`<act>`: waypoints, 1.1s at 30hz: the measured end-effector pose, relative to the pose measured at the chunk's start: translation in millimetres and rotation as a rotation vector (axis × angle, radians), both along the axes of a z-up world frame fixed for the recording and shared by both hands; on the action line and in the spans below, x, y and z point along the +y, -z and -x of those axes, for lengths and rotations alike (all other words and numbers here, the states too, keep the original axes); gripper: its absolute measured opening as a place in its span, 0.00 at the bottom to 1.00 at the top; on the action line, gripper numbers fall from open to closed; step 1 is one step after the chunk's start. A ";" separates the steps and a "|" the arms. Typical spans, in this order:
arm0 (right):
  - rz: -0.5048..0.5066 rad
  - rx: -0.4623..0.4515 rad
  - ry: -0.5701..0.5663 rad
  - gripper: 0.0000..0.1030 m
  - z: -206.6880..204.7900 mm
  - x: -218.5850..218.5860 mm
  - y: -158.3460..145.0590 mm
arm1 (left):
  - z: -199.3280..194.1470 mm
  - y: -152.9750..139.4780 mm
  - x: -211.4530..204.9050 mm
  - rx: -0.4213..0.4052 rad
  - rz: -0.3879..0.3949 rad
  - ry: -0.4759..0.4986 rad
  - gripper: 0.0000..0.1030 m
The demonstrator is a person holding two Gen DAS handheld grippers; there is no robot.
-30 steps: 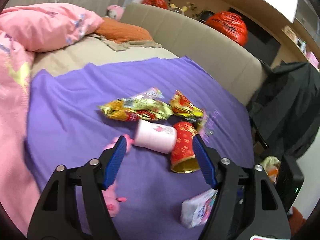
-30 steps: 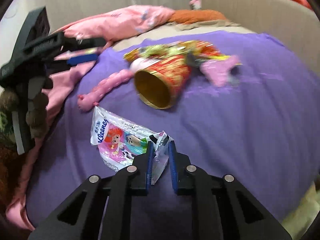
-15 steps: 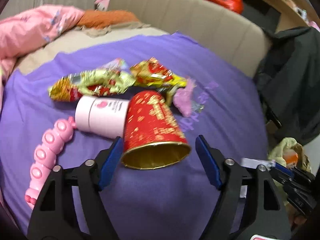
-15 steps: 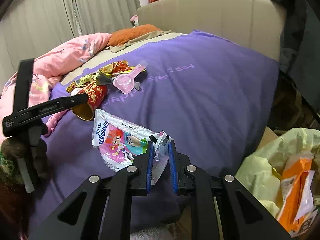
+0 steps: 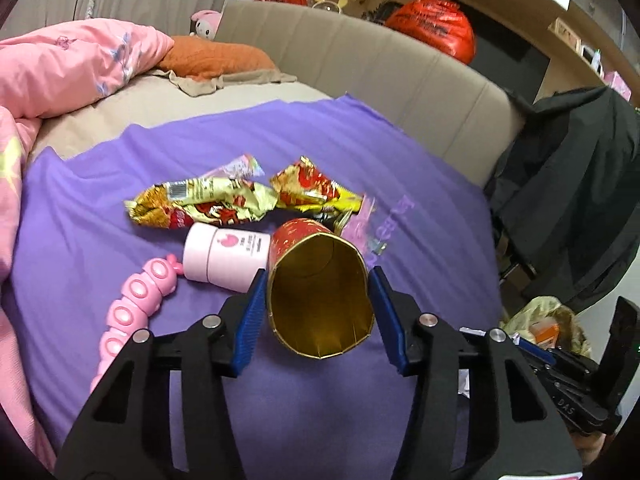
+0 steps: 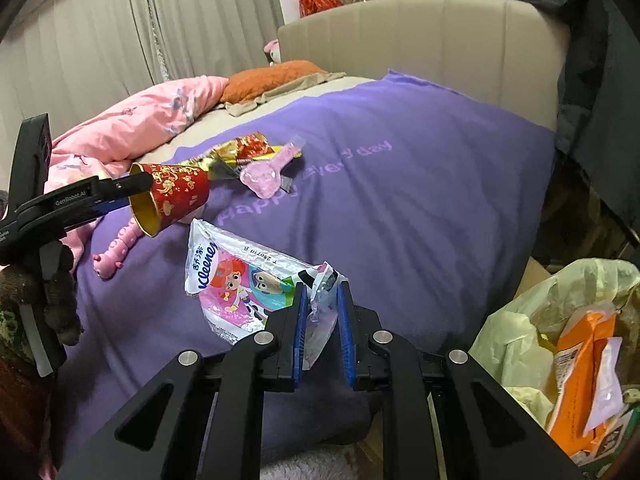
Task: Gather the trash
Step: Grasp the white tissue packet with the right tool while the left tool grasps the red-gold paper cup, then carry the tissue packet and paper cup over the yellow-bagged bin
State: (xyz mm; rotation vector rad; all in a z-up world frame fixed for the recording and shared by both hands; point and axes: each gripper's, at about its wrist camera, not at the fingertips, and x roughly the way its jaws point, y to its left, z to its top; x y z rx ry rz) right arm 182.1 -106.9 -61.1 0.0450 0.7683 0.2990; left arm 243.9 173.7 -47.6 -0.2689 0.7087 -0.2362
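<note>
A red and gold paper cup (image 5: 320,300) lies with its gold mouth towards the left wrist camera. My left gripper (image 5: 318,276) has a blue pad against each side of the cup and its jaws are closing; the rim looks squeezed oval. In the right wrist view the cup (image 6: 176,196) hangs tilted above the purple blanket in that gripper (image 6: 120,190). My right gripper (image 6: 322,292) is shut on the torn end of a Kleenex tissue pack (image 6: 240,280), held just above the blanket. Crumpled snack wrappers (image 5: 208,204) lie behind the cup.
A pink jar (image 5: 224,256) and a pink caterpillar toy (image 5: 136,304) lie left of the cup. A pale trash bag (image 6: 560,320) with packets in it stands off the bed's right edge. A pink quilt (image 5: 72,68) is piled at the left, and a dark coat (image 5: 580,184) hangs at the right.
My left gripper moved forward around the red cup and its jaws narrowed onto it; the cup's mouth now faces the camera. My right gripper swung right with the tissue pack, bringing the trash bag into view.
</note>
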 end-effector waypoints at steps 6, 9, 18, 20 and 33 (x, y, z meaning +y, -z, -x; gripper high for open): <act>-0.002 -0.044 -0.005 0.16 12.5 -4.1 -18.2 | 22.1 -32.2 0.0 -0.048 -0.027 -0.027 0.47; 0.005 -0.075 -0.010 0.16 16.4 -7.2 -30.8 | 32.8 -53.3 -6.8 -0.081 -0.057 -0.024 0.47; 0.085 -0.212 0.002 0.16 38.5 -37.3 -80.8 | 67.0 -124.6 -55.5 -0.204 -0.121 0.038 0.47; 0.097 -0.240 0.016 0.16 45.6 -50.5 -90.8 | 74.2 -135.4 -71.9 -0.220 -0.132 0.065 0.47; 0.170 -0.353 0.208 0.16 121.0 -176.4 -128.4 | 128.3 -165.3 -219.0 -0.288 -0.201 0.308 0.47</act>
